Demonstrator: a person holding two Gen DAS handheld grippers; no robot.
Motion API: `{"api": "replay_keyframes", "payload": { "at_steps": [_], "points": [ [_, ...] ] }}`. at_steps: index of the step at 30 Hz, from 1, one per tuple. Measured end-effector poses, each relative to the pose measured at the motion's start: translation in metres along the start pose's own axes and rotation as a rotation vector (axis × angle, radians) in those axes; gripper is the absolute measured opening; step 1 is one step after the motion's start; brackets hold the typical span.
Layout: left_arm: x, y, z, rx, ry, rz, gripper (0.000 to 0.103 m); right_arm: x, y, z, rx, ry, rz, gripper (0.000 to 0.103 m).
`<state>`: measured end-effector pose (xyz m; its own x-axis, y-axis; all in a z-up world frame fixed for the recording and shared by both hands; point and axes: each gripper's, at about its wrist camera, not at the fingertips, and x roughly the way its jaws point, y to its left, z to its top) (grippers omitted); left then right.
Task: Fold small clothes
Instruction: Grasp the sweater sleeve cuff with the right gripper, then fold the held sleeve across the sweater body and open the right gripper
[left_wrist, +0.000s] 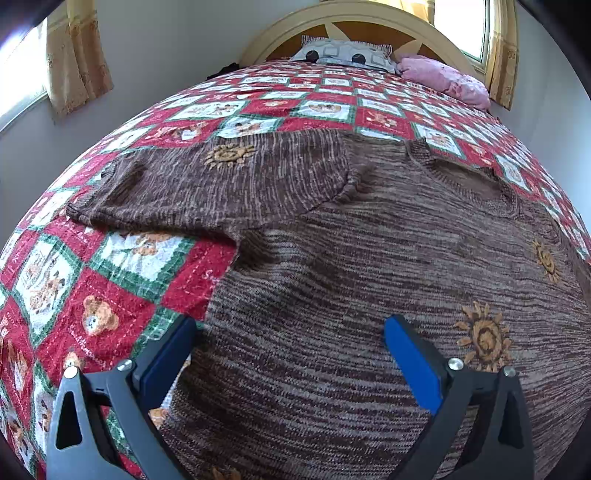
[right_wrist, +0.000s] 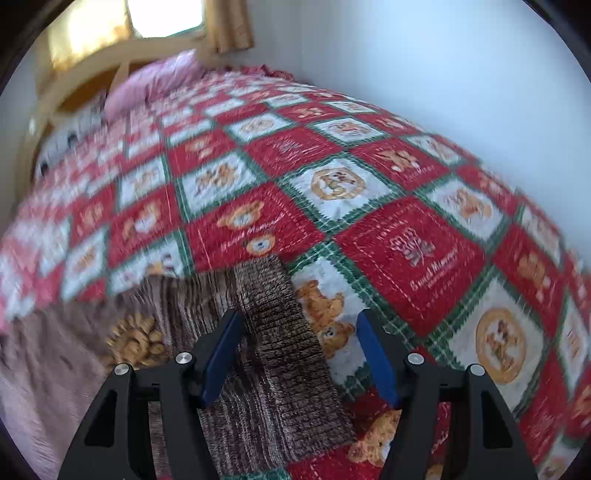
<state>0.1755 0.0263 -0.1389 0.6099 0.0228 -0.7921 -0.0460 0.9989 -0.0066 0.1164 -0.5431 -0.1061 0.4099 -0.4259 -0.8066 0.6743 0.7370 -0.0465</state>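
A brown sweater (left_wrist: 369, 258) lies flat on the quilt (left_wrist: 122, 295). Left gripper (left_wrist: 290, 339) gapes wide over its side edge – right gripper (right_wrist: 299, 332), half-parted, straddles the sleeve cuff (right_wrist: 273, 314) – neither pinching.

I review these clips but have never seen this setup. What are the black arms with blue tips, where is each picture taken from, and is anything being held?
No robot here: a person carries hand-held tongs in each hand, each with a camera looking along its two fingers. One picture is from the left tongs, the other from the right tongs. On the bed's patchwork quilt lies a brown knitted sweater, sleeves spread. The left tongs stand wide open over its body, holding nothing. The right tongs straddle the ribbed cuff of one sleeve; the blue pads do not yet press it.
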Motion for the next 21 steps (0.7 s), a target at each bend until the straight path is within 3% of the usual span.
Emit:
{"api": "replay_keyframes", "payload": {
  "at_steps": [3, 5, 8, 12, 18, 21],
  "points": [
    [0.001, 0.000, 0.001, -0.001, 0.002, -0.002, 0.103, -0.002, 0.008, 0.000, -0.058, 0.027, 0.050, 0.023],
    [0.001, 0.000, 0.001, -0.001, 0.001, -0.002, 0.103, -0.003, 0.007, 0.001, -0.042, 0.050, 0.100, 0.012],
    [0.002, 0.000, 0.001, -0.005, 0.002, -0.009, 0.103, -0.010, -0.005, 0.006, 0.054, 0.045, 0.163, 0.009],
    [0.002, 0.002, 0.001, -0.011, 0.003, -0.018, 0.103, -0.041, -0.004, 0.014, 0.108, -0.043, 0.195, 0.009],
    [0.002, 0.002, 0.001, -0.014, 0.003, -0.022, 0.103, -0.110, 0.062, 0.020, -0.002, -0.157, 0.191, 0.009],
    [0.002, 0.003, 0.001, -0.015, 0.002, -0.024, 0.103, -0.140, 0.117, 0.019, -0.076, -0.186, 0.262, 0.009]
  ]
}}
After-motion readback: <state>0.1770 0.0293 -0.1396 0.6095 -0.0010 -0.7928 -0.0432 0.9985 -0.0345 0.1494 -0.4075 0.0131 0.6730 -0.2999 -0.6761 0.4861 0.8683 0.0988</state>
